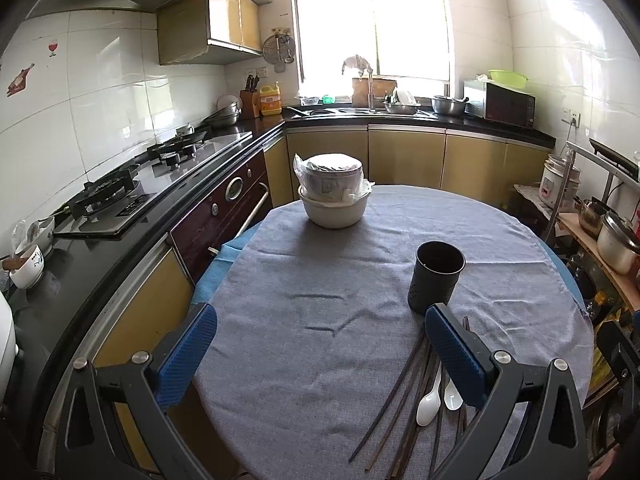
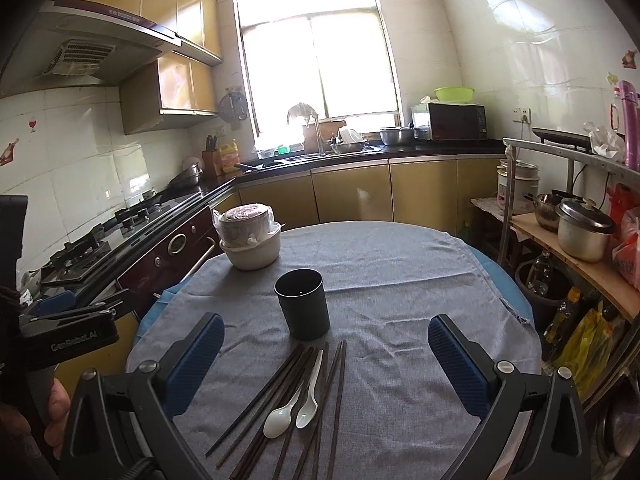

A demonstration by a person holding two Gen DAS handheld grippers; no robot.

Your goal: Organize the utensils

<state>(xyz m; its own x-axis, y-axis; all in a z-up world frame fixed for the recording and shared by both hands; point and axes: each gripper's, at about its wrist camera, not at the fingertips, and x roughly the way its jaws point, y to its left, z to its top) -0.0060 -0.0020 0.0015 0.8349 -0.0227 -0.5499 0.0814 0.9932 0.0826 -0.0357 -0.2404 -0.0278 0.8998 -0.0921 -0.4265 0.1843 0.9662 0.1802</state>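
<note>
Hovering above the grey cloth (image 2: 400, 288) with jaws spread wide and nothing between them, the right gripper (image 2: 326, 350) has the dark chopsticks (image 2: 280, 392) fanned loosely just below and ahead of it, two white spoons (image 2: 294, 406) lying across them, and the black holder (image 2: 303, 304) upright just beyond the pile; the left gripper (image 1: 320, 346) is likewise wide open and empty, with the holder ahead to its right and the pile under its right finger. The likely trouble is a pinch that catches only some of the thin, overlapping sticks, so others roll or scatter, or a spoon is dragged along; a careless reach could also knock the holder over, and it looks light. Open cloth lies to the right gripper's right, while the stacked bowls (image 2: 252, 246) sit well beyond, near the far-left edge
</note>
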